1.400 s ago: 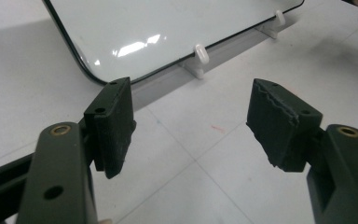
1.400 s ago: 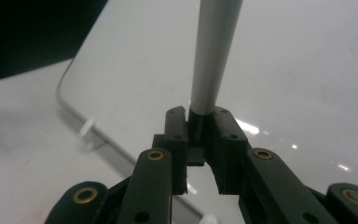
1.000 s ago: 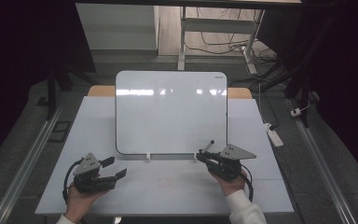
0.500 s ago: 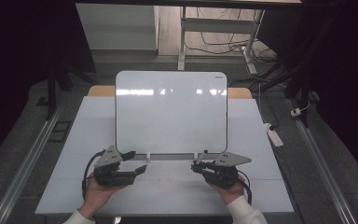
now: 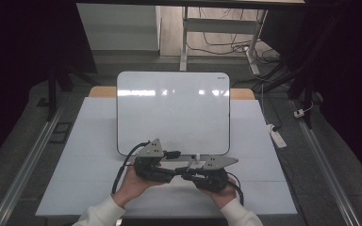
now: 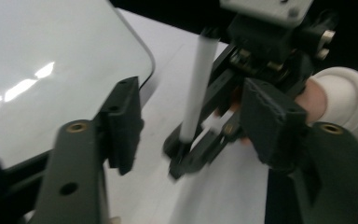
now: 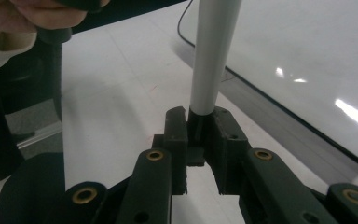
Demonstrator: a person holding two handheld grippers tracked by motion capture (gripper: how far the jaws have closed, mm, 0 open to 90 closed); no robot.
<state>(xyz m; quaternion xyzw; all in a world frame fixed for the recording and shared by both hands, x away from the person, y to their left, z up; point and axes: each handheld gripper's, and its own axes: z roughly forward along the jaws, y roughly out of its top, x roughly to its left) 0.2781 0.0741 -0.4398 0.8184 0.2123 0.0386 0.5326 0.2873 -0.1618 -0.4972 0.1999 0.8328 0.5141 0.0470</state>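
A white marker [image 7: 212,51] with a black end stands upright in my right gripper [image 7: 199,126], whose jaws are shut on that black end. In the left gripper view the marker [image 6: 198,79] rises between the wide-open jaws of my left gripper [image 6: 198,123], with the right gripper [image 6: 182,154] beyond it. From above, the left gripper [image 5: 169,175] and right gripper [image 5: 186,173] meet tip to tip at the table's front middle, just below the whiteboard [image 5: 172,113]. The board's glossy face [image 6: 51,56] is blank.
The whiteboard lies on a white table [image 5: 89,141] with a wooden strip at its back edge. A white power strip [image 5: 275,134] lies on the floor to the right. Metal rails run along both sides, and cables trail behind the table.
Both hands have come together at the front middle. The left gripper moved right from the left side, and the right gripper shifted slightly left to face it.
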